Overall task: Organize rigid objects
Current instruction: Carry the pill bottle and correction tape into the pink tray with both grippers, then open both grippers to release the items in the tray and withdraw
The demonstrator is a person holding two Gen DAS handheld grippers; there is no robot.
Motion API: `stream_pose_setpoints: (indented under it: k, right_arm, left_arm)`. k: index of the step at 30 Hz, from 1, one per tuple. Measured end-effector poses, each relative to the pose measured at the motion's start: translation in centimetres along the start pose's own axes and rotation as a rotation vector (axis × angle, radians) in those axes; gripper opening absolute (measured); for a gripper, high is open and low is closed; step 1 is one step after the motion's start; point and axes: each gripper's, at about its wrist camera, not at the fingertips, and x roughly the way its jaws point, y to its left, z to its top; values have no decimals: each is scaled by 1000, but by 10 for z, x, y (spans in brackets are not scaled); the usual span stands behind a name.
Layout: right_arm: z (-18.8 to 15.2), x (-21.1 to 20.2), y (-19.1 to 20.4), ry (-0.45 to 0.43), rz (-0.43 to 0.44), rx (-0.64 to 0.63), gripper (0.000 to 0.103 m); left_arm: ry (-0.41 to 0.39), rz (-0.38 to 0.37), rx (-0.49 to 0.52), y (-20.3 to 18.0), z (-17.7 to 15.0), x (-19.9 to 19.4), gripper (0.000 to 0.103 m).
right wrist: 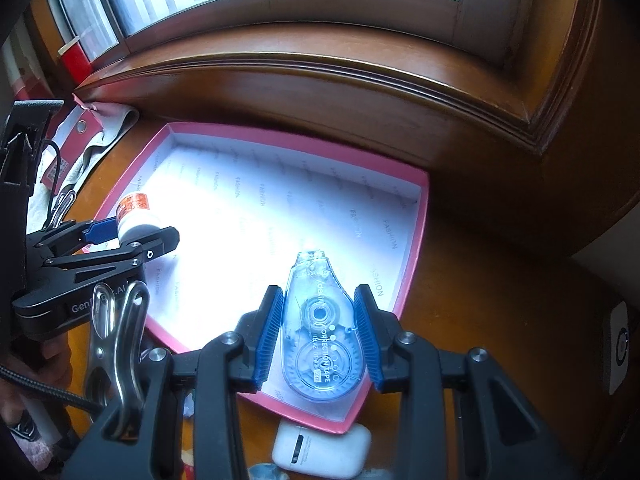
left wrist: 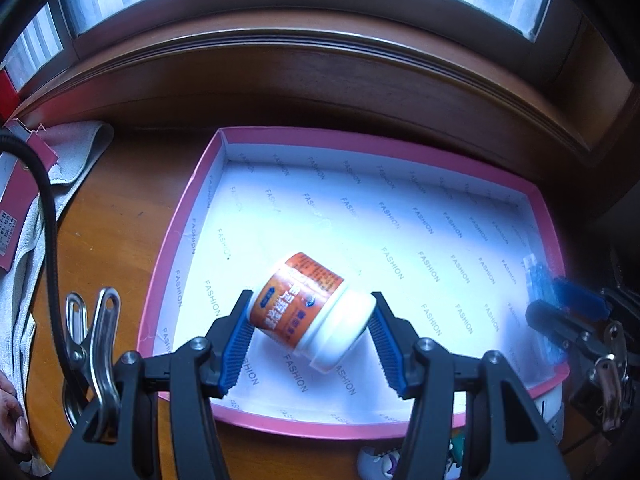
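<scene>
A pink-rimmed box lid [left wrist: 188,216] with white "FASHION" lining lies on the wooden desk. My left gripper [left wrist: 310,336] is shut on a white jar with an orange label [left wrist: 308,304], held tilted just above the lining near the front left; the jar also shows in the right wrist view [right wrist: 134,214]. My right gripper [right wrist: 318,332] is shut on a clear blue correction tape dispenser [right wrist: 322,332], held over the lid's [right wrist: 420,240] front right corner. The right gripper shows at the right edge of the left wrist view [left wrist: 560,312].
A grey cloth [left wrist: 68,160] and red cards [left wrist: 16,200] lie left of the lid. A dark wooden window sill [left wrist: 320,72] runs behind it. A white earbud case [right wrist: 320,452] lies on the desk in front of the lid. A white device [right wrist: 618,352] is at the right.
</scene>
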Motion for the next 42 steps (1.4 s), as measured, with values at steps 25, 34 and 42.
stream_pose_setpoints:
  k: [25,34,42]
  right_arm:
    - [-2,-8,7,-37,1,16,38]
    - [-10,-21,6,-50,3,22,38]
    - [-23,-35,9,-61,3,19,38]
  left_arm:
    - [-4,3,-1,-7,-2,-19,71]
    - [-18,10,-20,-4,-20,-42,71]
    - [-27,27,-22,-6,-35,-61,71]
